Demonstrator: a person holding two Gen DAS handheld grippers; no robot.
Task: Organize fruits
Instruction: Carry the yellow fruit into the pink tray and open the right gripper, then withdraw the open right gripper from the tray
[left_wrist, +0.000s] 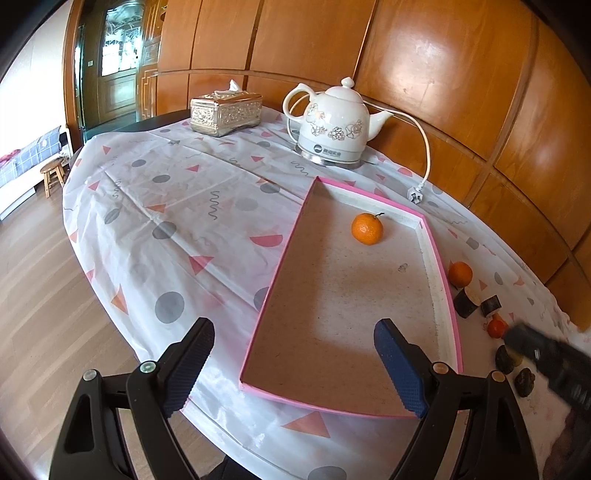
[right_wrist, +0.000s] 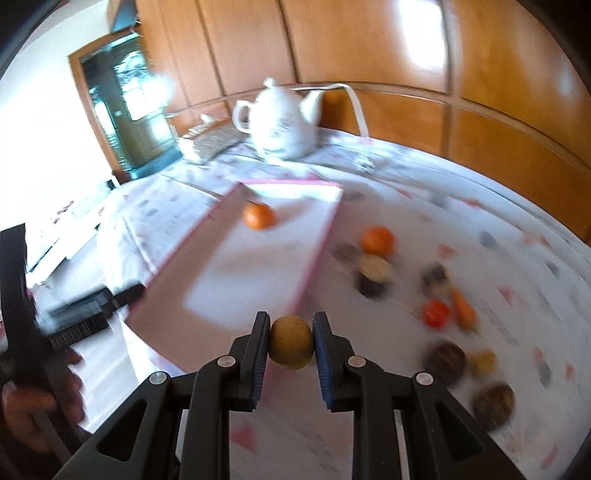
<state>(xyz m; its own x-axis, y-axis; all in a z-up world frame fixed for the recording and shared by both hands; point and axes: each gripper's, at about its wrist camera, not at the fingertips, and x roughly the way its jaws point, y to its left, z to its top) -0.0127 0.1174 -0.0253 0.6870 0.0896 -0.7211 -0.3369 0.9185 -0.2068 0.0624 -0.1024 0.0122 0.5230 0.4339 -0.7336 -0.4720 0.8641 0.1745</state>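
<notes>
A pink-rimmed shallow tray (left_wrist: 441, 280) lies on the table and holds one orange mandarin (left_wrist: 367, 229). My left gripper (left_wrist: 295, 365) is open and empty above the tray's near end. My right gripper (right_wrist: 291, 341) is shut on a small yellow-brown round fruit (right_wrist: 291, 341), held above the table beside the tray's (right_wrist: 314, 254) near right corner. It shows blurred at the right edge of the left wrist view (left_wrist: 543, 354). A second mandarin (left_wrist: 460, 274) lies on the cloth right of the tray. The tray's mandarin (right_wrist: 259, 216) also shows in the right wrist view.
Right of the tray lie a red tomato (right_wrist: 436, 313), a small carrot (right_wrist: 464, 309), and several dark toy food pieces (right_wrist: 373, 275). A white kettle (left_wrist: 334, 123) with its cord (left_wrist: 424, 155) and a silver tissue box (left_wrist: 226, 112) stand at the back.
</notes>
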